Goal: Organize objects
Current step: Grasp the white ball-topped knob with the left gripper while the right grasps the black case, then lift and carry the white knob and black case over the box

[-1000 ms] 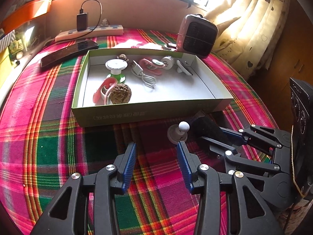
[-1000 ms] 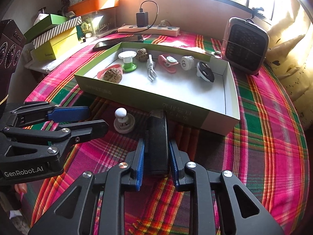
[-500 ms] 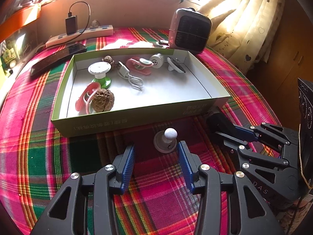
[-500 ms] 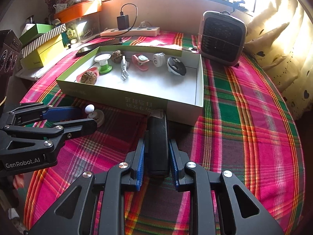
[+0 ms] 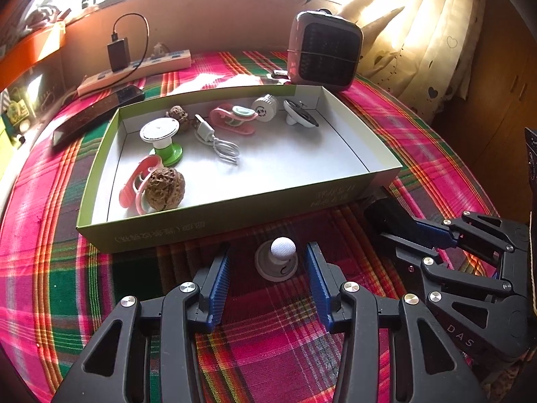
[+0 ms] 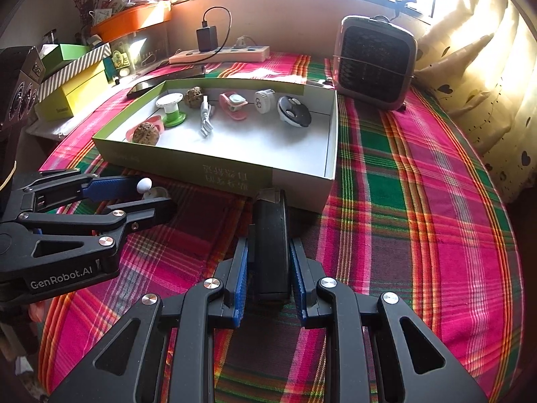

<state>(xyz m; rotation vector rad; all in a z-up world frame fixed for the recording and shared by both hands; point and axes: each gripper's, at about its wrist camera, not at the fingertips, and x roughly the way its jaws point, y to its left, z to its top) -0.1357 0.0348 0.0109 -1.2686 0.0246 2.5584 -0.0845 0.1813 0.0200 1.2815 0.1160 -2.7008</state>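
since the earlier frame the left hand-held gripper [image 5: 267, 268] has slid in around the small knob [image 5: 283, 248], a white ball on a round grey base, which now sits between its blue pads; the jaws are closing, with gaps on both sides, so nothing is grasped. the right hand-held gripper [image 6: 268, 268] keeps its clench on the black case [image 6: 271, 241], whose far end lies just short of the box's near wall.

going left to right in the left wrist view: at 10 o'clock a dark phone [image 5: 97, 114] lies on the plaid cloth of the table [image 5: 50, 268], and behind it a power strip [image 5: 134, 72] carries a black charger [image 5: 118, 53]. the open green box [image 5: 208, 221] stands straight ahead at 12 o'clock, its near wall rising between both hand-held grippers and the box floor. inside, from the left: a pink clip [image 5: 132, 184] touching a walnut [image 5: 166, 189], a white-topped green spool [image 5: 163, 141], a second, smaller walnut [image 5: 177, 114] at the back, a white usb cable [image 5: 214, 141], another pink clip [image 5: 233, 119], a white round plug [image 5: 265, 108], and a dark-topped disc [image 5: 300, 117] nearest the right wall. the front right part of the box floor is bare. at 1 o'clock beyond the box stands a small heater [image 5: 324, 55], with a curtain [image 5: 419, 33] further right.
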